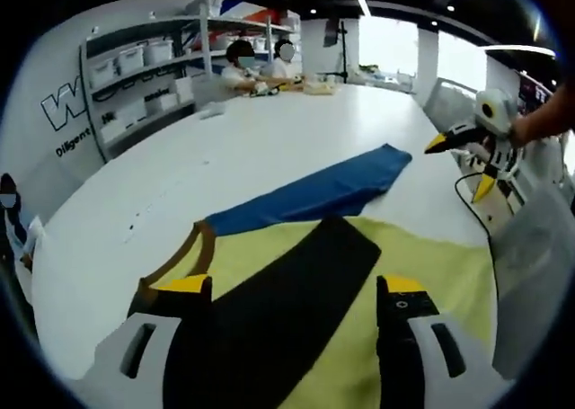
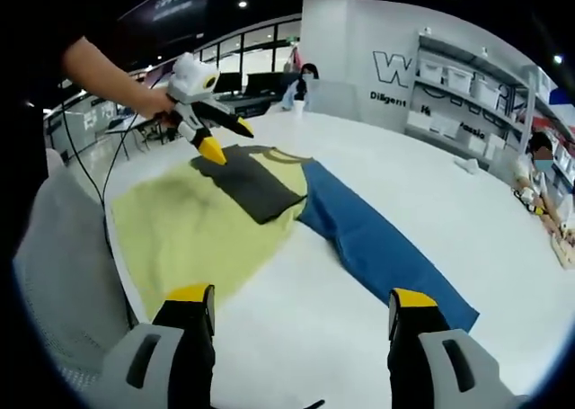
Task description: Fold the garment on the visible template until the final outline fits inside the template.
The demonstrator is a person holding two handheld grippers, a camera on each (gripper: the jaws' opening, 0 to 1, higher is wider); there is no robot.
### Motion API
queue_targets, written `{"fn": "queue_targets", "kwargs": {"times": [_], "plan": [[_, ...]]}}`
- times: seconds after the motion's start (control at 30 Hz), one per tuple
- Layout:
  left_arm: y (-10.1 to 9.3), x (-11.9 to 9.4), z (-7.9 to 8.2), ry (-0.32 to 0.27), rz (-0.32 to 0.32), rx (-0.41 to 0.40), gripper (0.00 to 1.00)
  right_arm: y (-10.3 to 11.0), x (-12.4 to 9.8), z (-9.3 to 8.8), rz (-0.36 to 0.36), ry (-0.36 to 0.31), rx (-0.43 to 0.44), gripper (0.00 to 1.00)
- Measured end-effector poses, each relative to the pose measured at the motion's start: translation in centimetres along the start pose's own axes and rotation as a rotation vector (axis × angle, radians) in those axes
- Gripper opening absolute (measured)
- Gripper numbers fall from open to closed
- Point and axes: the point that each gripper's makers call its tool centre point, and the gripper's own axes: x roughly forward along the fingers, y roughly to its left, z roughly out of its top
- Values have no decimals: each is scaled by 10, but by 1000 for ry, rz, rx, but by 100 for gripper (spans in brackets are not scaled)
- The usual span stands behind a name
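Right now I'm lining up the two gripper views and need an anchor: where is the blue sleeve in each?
Left gripper view: the blue sleeve runs from centre up to the right, beyond the dark panel.
Right gripper view: the blue sleeve runs from centre down to the right, toward the right jaw.
Shared landmark: the dark panel lying on the yellow garment, beside the sleeve's inner end.

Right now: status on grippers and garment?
Left gripper open, low over the garment's black panel. Right gripper open, raised off the white table. Garment flat, blue sleeve spread out, unfolded. Nothing in the way.
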Motion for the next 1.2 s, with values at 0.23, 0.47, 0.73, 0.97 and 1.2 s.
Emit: {"fn": "queue_targets", "kwargs": {"times": [0.23,0.47,0.73,0.97,1.2], "plan": [[8,-16,-8,-10,36,-29,89,-6,2,0,0,2,14,78],[14,-45,-23,-6,69,-21,92,-30,-1,-4,-52,1,69,78],[22,-73,-44,1,108,-44,93,-48,-3,-7,-87,2,98,77],[22,-99,-59,-10,143,-64,93,-63,-2,-7,-115,15,112,75],[27,-115,-74,-4,178,-113,93,-82,-1,-8,-157,18,142,70]]}}
